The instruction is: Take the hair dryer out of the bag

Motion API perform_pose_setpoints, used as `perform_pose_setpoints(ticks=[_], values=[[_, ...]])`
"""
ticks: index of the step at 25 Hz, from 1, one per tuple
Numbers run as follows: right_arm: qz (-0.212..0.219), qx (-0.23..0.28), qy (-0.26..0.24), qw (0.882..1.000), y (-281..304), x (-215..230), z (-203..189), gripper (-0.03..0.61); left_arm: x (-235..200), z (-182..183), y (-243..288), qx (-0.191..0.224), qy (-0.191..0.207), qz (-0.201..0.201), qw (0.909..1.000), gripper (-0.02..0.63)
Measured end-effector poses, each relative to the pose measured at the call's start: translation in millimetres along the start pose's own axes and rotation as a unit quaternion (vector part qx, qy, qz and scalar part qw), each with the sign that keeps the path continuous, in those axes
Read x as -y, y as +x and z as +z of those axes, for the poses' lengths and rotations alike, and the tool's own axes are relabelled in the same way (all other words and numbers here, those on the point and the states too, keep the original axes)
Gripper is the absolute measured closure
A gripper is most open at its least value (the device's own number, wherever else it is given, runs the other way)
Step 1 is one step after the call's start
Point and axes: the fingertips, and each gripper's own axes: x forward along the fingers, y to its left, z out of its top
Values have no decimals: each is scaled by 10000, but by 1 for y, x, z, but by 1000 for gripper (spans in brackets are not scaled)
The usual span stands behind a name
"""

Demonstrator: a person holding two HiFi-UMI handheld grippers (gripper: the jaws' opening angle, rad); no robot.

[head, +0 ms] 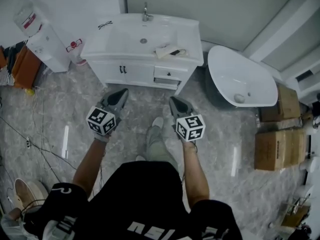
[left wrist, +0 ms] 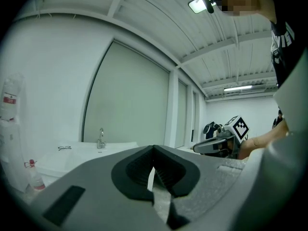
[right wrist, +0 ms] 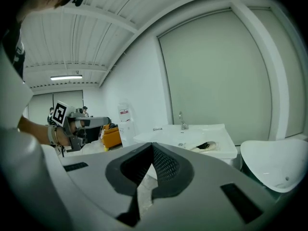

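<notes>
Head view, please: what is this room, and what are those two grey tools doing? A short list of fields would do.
place: bathroom set
vanity: white, faucet at the back
bag: lies on the vanity's right end, something dark in it
bathtub: right of the vanity
left gripper: shut, empty, short of the bag
right gripper: shut, empty, short of the bag

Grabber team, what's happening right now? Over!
Left gripper shut, empty. Right gripper shut, empty. Bag on sink counter, untouched. Nothing in the way.
</notes>
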Motion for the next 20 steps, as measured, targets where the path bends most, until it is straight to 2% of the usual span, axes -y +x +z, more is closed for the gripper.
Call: perform_pose_setpoints(ticks=[7, 10, 16, 20], values=[[32, 134, -86, 9999, 97, 82, 54, 583, -77, 17, 102, -97, 51, 94, 9999, 617], [60, 143, -170, 9997, 126, 117, 75, 583, -97, 26, 145, -144, 83, 64, 9998, 617], [77, 38, -119, 9999, 167, 180, 88, 583, -121, 32, 214, -262, 164, 32, 9995, 617], [92, -50, -23, 9999, 184, 202, 88, 583, -130, 32, 240, -355, 157, 18, 9992, 617]])
